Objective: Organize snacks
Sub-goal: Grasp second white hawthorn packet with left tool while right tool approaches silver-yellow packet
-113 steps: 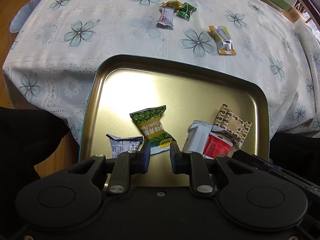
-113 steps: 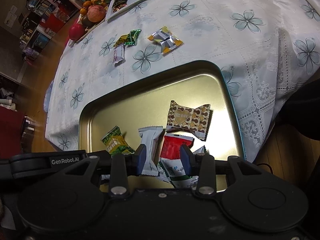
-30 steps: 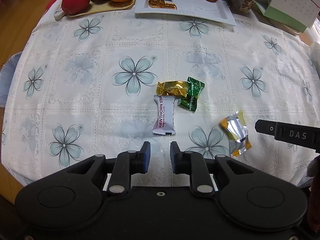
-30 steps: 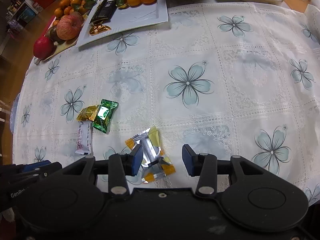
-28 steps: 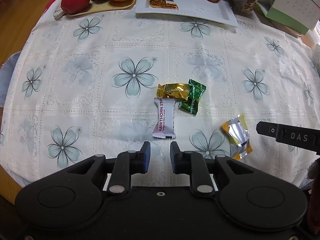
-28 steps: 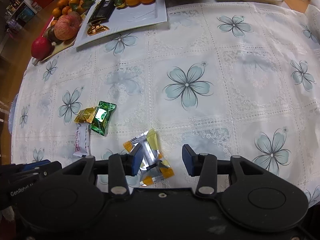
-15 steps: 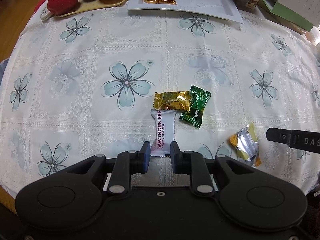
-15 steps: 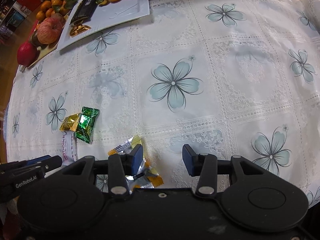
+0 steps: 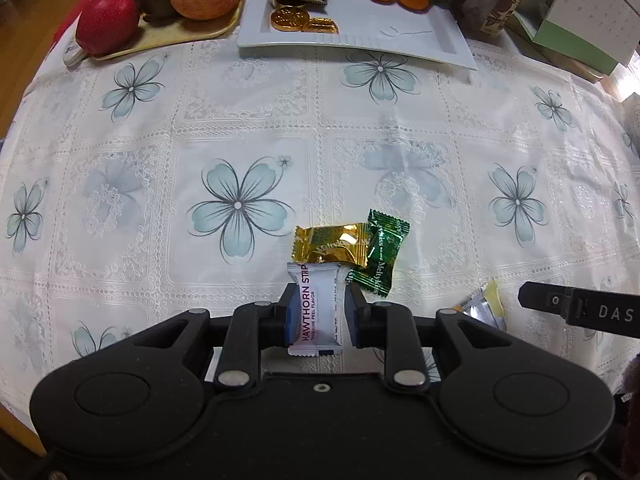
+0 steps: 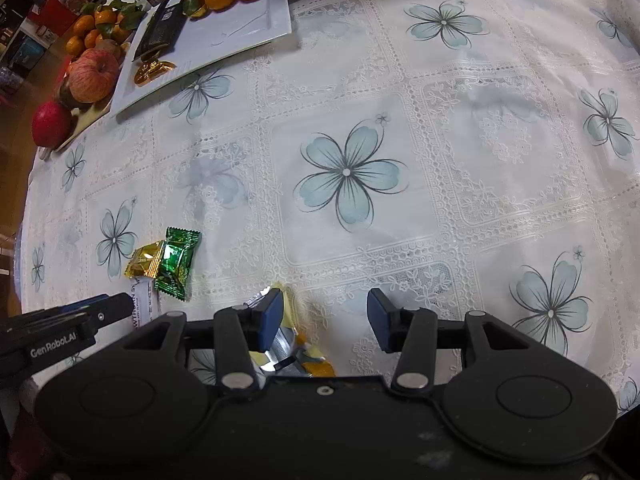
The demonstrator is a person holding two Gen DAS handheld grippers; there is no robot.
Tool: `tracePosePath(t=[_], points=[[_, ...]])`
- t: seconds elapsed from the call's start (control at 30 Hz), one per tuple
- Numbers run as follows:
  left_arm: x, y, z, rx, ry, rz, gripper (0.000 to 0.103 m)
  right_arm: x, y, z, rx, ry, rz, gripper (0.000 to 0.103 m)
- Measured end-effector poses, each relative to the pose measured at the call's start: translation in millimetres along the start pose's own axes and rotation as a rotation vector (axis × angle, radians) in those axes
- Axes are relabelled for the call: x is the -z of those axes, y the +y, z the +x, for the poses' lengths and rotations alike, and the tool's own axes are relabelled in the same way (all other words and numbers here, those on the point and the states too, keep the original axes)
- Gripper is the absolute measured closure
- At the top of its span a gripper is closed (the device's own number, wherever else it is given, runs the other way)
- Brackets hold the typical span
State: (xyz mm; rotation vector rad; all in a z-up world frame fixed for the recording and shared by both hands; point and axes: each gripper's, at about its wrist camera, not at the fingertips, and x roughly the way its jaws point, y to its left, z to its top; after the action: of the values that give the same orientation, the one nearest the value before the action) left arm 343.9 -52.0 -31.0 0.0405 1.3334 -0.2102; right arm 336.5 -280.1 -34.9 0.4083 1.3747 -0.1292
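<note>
Silver-yellow foil snack packet mostly hidden under right gripper body; white hawthorn strip wrapper partly covered by left gripper's finger.

A white hawthorn strip packet lies flat on the floral tablecloth. Just beyond it, a gold candy overlaps a green candy. A silver-and-yellow packet lies to their right.

The white oblong plastic snack wrapper on the flower-patterned counter cloth reads "HAWTHORN STRIP", with small print "TANGERINE PEEL FLAVOR". At its 1 o'clock, the green foil candy wrapper carries script, seemingly "Melty Kiss". The black tongs arms read "DAS" and "GenRobot.AI".
</note>
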Motion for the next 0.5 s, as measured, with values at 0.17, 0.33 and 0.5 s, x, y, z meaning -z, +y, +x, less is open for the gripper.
tracePosePath(t=[0.17,0.33,0.5], points=[[3,1,10,-0.012,0.023,-0.011,0.069,6,7,2,-0.023,0.026,-0.033,0.050],[8,-1,22,-0.046,0.049,-0.008,0.068,14,19,9,-0.015,0.045,-0.093,0.049],[9,-3,29,-0.043,0.057,-0.003,0.065,20,31,18,0.001,0.056,-0.142,0.047]])
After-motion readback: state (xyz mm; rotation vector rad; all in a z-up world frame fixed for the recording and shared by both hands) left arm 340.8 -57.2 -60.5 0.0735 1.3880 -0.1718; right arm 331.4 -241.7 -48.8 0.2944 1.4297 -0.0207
